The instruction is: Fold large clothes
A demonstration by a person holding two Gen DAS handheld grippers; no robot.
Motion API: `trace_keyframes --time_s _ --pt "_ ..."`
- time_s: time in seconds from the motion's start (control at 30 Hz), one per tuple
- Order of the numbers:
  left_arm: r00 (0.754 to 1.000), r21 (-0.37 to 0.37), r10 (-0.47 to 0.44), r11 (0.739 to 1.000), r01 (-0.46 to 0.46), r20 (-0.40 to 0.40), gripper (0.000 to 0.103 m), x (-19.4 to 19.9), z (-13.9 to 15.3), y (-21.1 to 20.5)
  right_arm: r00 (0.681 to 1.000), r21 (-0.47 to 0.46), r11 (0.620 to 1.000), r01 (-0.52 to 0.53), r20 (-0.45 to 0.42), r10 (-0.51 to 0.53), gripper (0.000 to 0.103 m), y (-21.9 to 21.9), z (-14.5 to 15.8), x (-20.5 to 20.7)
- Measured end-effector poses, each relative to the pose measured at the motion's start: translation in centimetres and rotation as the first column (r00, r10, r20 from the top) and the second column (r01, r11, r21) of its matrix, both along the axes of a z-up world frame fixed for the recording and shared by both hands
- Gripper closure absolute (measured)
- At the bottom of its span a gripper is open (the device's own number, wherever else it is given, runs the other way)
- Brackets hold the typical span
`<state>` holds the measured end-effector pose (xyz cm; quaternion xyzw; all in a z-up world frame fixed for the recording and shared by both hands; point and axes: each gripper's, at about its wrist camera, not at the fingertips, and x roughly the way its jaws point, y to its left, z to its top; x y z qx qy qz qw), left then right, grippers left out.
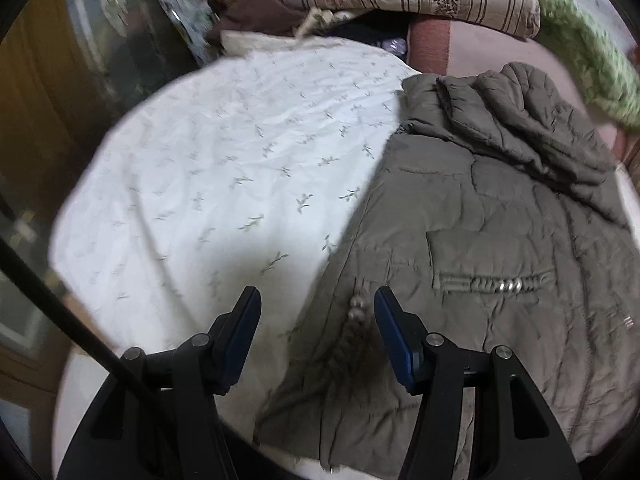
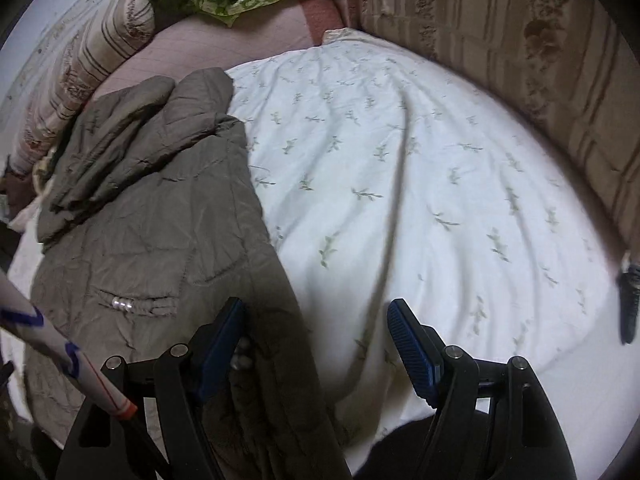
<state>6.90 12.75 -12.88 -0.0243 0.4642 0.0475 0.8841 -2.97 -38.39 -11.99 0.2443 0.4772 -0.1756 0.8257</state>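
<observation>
Both claws, left (image 1: 316, 304) and right (image 2: 316, 316), gape wide and empty; we straddle the coat (image 1: 480, 240) edges, probably to grab and fold.

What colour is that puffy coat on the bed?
The coat is olive-brown; the left wrist view shows it best.

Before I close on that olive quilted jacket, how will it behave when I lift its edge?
The jacket looks puffy and soft, so it will probably drape and sag rather than hold its shape. Its creased, slightly shiny shell may slip on the white bedspread. Both the left gripper and right gripper are open.
</observation>
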Motion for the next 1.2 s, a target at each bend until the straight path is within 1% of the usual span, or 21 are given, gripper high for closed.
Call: trace_keyframes --time_s 0.07,0.1,0.17,0.2,0.3,0.33,0.37,0.43,0.57,0.63,0.77,0.83,0.87,1.0,1.07,1.2 --pt "0.999 -0.098 -0.021 0.995 0.017 -0.036 0.045 1.4 -0.4 1.6 1.0 0.028 1.0 -0.001 0.019 0.0 0.025 -0.6 -0.1 0.2" --pt "0.998 -0.169 -0.035 0.985 0.025 -0.057 0.045 2.5 -0.7 2.7 0.999 0.051 0.999 0.001 0.035 -0.003 0.025 -1.0 -0.2 0.3" --pt "0.994 -0.263 -0.077 0.963 0.053 -0.083 0.045 4.1 -1.3 3.8 0.998 0.098 0.995 0.004 0.059 -0.01 0.025 -1.7 -0.3 0.5" --pt "0.99 -0.29 -0.101 0.954 0.07 -0.093 0.045 4.8 -1.7 4.0 0.997 0.136 0.991 0.002 0.072 -0.012 0.025 -2.2 -0.6 0.8" --pt "0.98 -0.336 -0.165 0.935 0.118 -0.115 0.045 6.5 -2.8 4.0 0.995 0.236 0.972 -0.016 0.097 -0.008 0.025 -3.1 -1.7 1.7" --pt "0.972 -0.368 -0.196 0.92 0.136 -0.132 0.045 7.0 -3.4 3.7 0.995 0.262 0.965 -0.02 0.1 -0.007 0.025 -3.3 -2.1 2.0" --pt "0.964 -0.412 -0.223 0.9 0.145 -0.148 0.045 7.3 -3.9 3.5 0.994 0.285 0.958 -0.025 0.105 -0.005 0.025 -3.4 -2.4 2.2" --pt "0.951 -0.467 -0.26 0.87 0.156 -0.166 0.045 7.4 -4.8 2.9 0.992 0.332 0.942 -0.041 0.123 0.0 0.024 -3.6 -2.8 2.4" --pt "0.95 -0.447 -0.28 0.874 0.191 -0.141 0.045 6.1 -5.1 1.7 0.991 0.385 0.92 -0.068 0.13 0.019 0.024 -3.6 -2.8 2.3" --pt "0.948 -0.451 -0.286 0.87 0.197 -0.138 0.045 5.6 -5.1 1.7 0.992 0.376 0.923 -0.083 0.119 0.041 0.024 -3.0 -2.9 2.2" --pt "0.944 -0.478 -0.302 0.854 0.207 -0.131 0.045 4.2 -5.1 2.0 0.991 0.373 0.921 -0.11 0.112 0.073 0.024 -1.9 -2.9 1.7" --pt "0.943 -0.504 -0.309 0.838 0.207 -0.126 0.045 3.6 -5.2 2.3 0.99 0.382 0.916 -0.119 0.113 0.081 0.024 -1.4 -3.0 1.4" --pt "0.943 -0.52 -0.311 0.829 0.206 -0.121 0.045 3.3 -5.3 2.4 0.989 0.387 0.913 -0.126 0.115 0.087 0.024 -1.1 -3.0 1.2" --pt "0.946 -0.607 -0.307 0.773 0.186 -0.102 0.045 2.1 -5.6 3.6 0.987 0.429 0.892 -0.144 0.121 0.102 0.024 -0.3 -3.3 0.3" --pt "0.95 -0.658 -0.298 0.734 0.168 -0.09 0.045 1.5 -5.8 4.5 0.986 0.448 0.881 -0.156 0.126 0.111 0.024 0.2 -3.5 -0.1" --pt "0.957 -0.721 -0.283 0.676 0.149 -0.067 0.045 0.7 -6.0 5.4 0.985 0.46 0.873 -0.159 0.129 0.112 0.024 0.6 -3.6 -0.6"
